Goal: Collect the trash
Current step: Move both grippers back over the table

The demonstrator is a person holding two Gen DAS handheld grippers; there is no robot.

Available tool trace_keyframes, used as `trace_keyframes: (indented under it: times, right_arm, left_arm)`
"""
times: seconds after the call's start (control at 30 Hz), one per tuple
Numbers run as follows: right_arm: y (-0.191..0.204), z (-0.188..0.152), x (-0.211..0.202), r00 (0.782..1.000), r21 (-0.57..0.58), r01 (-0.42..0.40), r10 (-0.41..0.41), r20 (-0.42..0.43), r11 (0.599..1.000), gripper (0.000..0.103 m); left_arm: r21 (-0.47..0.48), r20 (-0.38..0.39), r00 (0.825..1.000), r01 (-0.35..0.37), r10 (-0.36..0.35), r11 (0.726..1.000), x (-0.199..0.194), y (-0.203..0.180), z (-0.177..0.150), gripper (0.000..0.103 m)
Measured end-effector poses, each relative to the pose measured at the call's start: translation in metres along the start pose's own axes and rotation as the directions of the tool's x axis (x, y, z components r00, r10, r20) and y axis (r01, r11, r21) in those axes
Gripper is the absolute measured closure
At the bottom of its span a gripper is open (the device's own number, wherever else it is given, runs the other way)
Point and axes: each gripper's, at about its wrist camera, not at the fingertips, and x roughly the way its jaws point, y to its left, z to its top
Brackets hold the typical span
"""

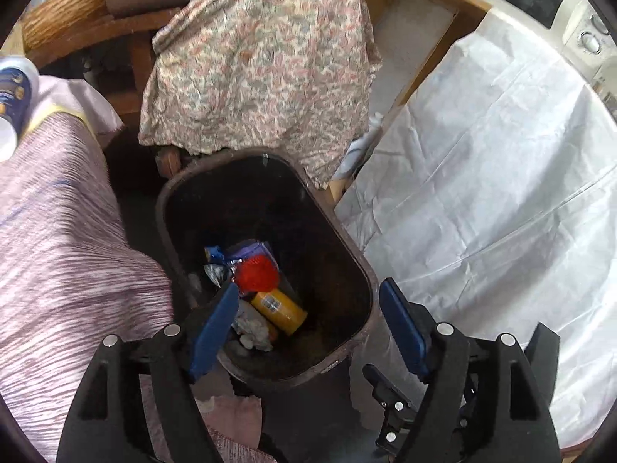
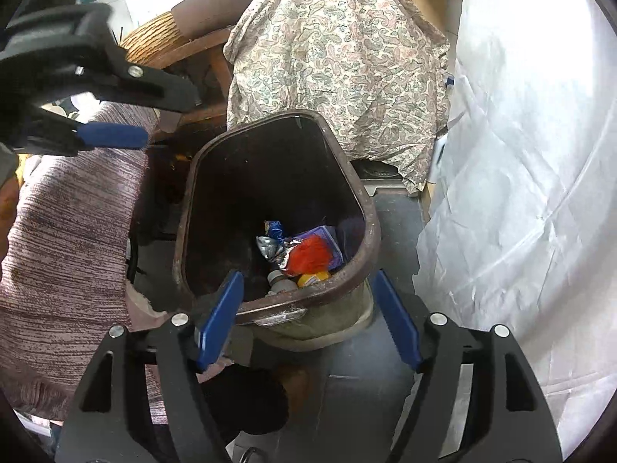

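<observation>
A dark brown trash bin (image 1: 362, 270) stands on the floor below both grippers, its rim (image 2: 370, 231) also in the right wrist view. Inside lie a red-orange crumpled piece (image 1: 257, 273), a yellow bottle (image 1: 279, 310), a crumpled white tissue (image 1: 252, 328) and a blue-silver wrapper (image 1: 214, 260). The red piece (image 2: 311, 254) and wrapper (image 2: 272, 245) show in the right wrist view too. My left gripper (image 1: 308, 289) hangs open over the bin's near rim, with nothing between its blue pads. My right gripper (image 2: 307, 276) is open above the same rim, empty. One blue pad (image 2: 112, 136) of the left gripper shows at upper left.
A pink striped cloth (image 1: 58, 250) covers furniture left of the bin. A paisley cloth (image 1: 258, 65) drapes over something behind it. A white plastic sheet (image 1: 501, 193) spreads to the right. A wooden stool with a wicker seat (image 2: 154, 42) and a cardboard box (image 1: 408, 27) stand behind.
</observation>
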Motion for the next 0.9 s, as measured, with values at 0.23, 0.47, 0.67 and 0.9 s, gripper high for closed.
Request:
trace_keyframes:
  times: [0.23, 0.47, 0.67, 0.9]
  right_arm:
    - [0.018, 0.012, -0.013, 0.999, -0.031, -0.022, 0.023, 0.028, 0.999, 0.028]
    - [0.063, 0.033, -0.030, 0.992, -0.110, -0.097, 0.106, 0.073, 0.989, 0.024]
    - [0.112, 0.054, -0.044, 0.974, -0.188, -0.196, 0.213, 0.076, 0.962, 0.020]
    - [0.170, 0.073, -0.053, 0.941, -0.263, -0.308, 0.333, 0.055, 0.914, 0.017]
  left_arm:
    - [0.002, 0.110, 0.993, -0.030, 0.030, 1.000, -0.054, 0.018, -0.001, 0.024]
    - [0.015, 0.203, 0.974, -0.106, 0.101, 0.994, -0.114, 0.051, -0.014, 0.017]
    - [-0.051, 0.272, 0.939, -0.202, 0.209, 0.978, -0.168, 0.107, -0.028, 0.010]
    - [-0.144, 0.290, 0.881, -0.346, 0.374, 0.927, -0.220, 0.189, -0.053, 0.008]
